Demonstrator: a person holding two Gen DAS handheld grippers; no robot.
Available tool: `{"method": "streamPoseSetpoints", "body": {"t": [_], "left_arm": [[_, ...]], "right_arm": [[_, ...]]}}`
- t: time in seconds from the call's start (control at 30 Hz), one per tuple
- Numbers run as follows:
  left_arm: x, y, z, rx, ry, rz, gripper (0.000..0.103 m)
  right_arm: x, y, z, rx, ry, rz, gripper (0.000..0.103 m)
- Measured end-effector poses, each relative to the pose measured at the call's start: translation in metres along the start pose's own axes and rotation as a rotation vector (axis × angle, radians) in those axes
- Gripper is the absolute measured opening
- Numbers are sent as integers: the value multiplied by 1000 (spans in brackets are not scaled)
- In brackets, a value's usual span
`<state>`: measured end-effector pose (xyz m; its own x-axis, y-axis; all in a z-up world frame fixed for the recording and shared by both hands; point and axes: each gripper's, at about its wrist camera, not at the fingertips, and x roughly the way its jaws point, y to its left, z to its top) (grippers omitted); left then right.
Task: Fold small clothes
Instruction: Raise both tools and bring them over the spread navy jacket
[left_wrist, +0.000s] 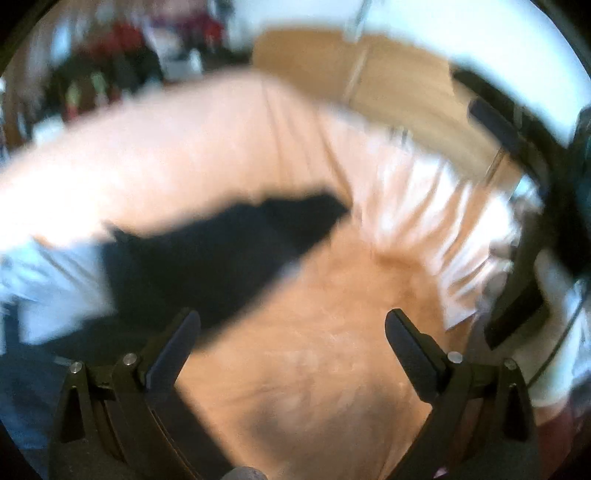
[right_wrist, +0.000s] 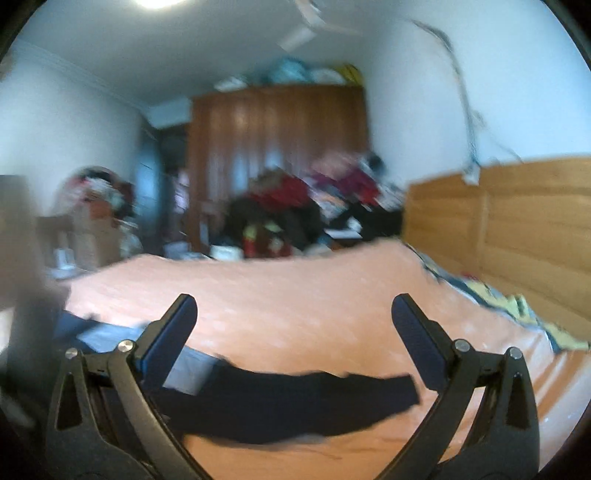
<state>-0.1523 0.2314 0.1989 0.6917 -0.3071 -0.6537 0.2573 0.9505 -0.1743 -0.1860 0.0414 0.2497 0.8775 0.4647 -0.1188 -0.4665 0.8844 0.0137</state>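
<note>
1. The left gripper (left_wrist: 291, 332) has its jaws spread wide with nothing between them, above the orange bedspread (left_wrist: 314, 369).
2. The right gripper (right_wrist: 295, 314) is likewise spread wide and empty.
3. A dark garment (right_wrist: 295, 410) lies flat on the bedspread, just below the right gripper's fingers; in the left wrist view it lies just beyond the left finger.
4. A pale blue cloth (left_wrist: 55, 288) lies beside it.
5. A wooden headboard (right_wrist: 517, 229) and wardrobe (right_wrist: 277, 147) stand beyond; both views are blurred.
</note>
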Motion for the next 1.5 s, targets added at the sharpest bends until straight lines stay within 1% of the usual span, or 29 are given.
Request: {"method": "streamPoseSetpoints", "body": {"t": [0.03,0.1,0.13,0.17,0.2,0.23,0.27,0.3,0.33,0.37,0.4,0.47,0.5,0.53,0.6,0.67,0.73,0.77,0.8,0.83,0.9,0.93,1.0,1.13,1.17,1.3,1.4,1.43,1.5], "left_arm": [[-36,7,-5,-5,-82,13,103],[-107,26,-12,-41,-198,43,103],[-141,35,-19,-57,-244,45,103],[-171,43,-24,-66,-282,53,103],[-199,48,-31,-69,-315,70,103],[-227,52,-38,-61,-358,90,103],[-255,56,-43,-43,-410,122,103],[-277,59,-51,-26,-445,153,103],[-297,62,-62,-6,-462,176,103],[-313,65,-73,1,-468,181,103],[-325,71,-84,-5,-464,193,103],[-341,89,-104,-50,-425,212,103],[-343,99,-113,-83,-387,213,103],[-342,111,-121,-122,-343,233,103],[-335,135,-137,-179,-250,345,103],[-328,147,-153,-188,-187,431,103],[-319,154,-163,-173,-146,489,103],[-314,160,-167,-167,-129,512,103],[-313,165,-173,-168,-118,532,103],[-311,164,-175,-172,-114,540,103],[-305,172,-180,-185,-95,555,103],[-302,173,-180,-191,-88,558,103],[-298,177,-186,-204,-79,567,103],[-285,191,-197,-239,-40,579,103],[-288,195,-203,-238,-34,584,103],[-263,216,-213,-228,15,617,103],[-223,253,-230,-219,86,669,103],[-204,269,-240,-214,130,692,103],[-168,303,-264,-239,240,693,103]], "right_arm": [[-21,22,13,-25,-43,-9,103],[-49,43,30,-47,-105,-50,103],[-65,59,34,-55,-148,-105,103],[-79,74,34,-39,-193,-190,103],[-81,79,32,-18,-214,-246,103],[-90,94,29,19,-226,-318,103],[-90,106,25,34,-182,-326,103],[-87,118,21,38,-119,-288,103],[-82,130,14,39,-46,-259,103],[-77,139,8,34,1,-251,103],[-70,154,-6,26,83,-235,103],[-53,177,-28,8,225,-198,103],[-52,185,-34,-1,279,-192,103],[-40,193,-46,0,365,-172,103],[-30,204,-64,16,470,-121,103],[-26,213,-74,2,522,-108,103],[-32,219,-76,-12,540,-92,103],[-43,221,-74,-19,540,-91,103],[-39,222,-73,-30,545,-93,103],[-51,228,-73,-32,549,-92,103],[-44,229,-68,-43,562,-101,103],[-56,242,-69,-39,567,-105,103],[-62,245,-70,-37,585,-115,103],[-64,248,-73,-40,609,-131,103],[-64,247,-74,-40,614,-133,103],[-57,243,-82,-33,636,-138,103],[-48,237,-89,-11,661,-138,103],[-46,236,-91,-3,668,-137,103],[-43,234,-93,4,678,-137,103]]}}
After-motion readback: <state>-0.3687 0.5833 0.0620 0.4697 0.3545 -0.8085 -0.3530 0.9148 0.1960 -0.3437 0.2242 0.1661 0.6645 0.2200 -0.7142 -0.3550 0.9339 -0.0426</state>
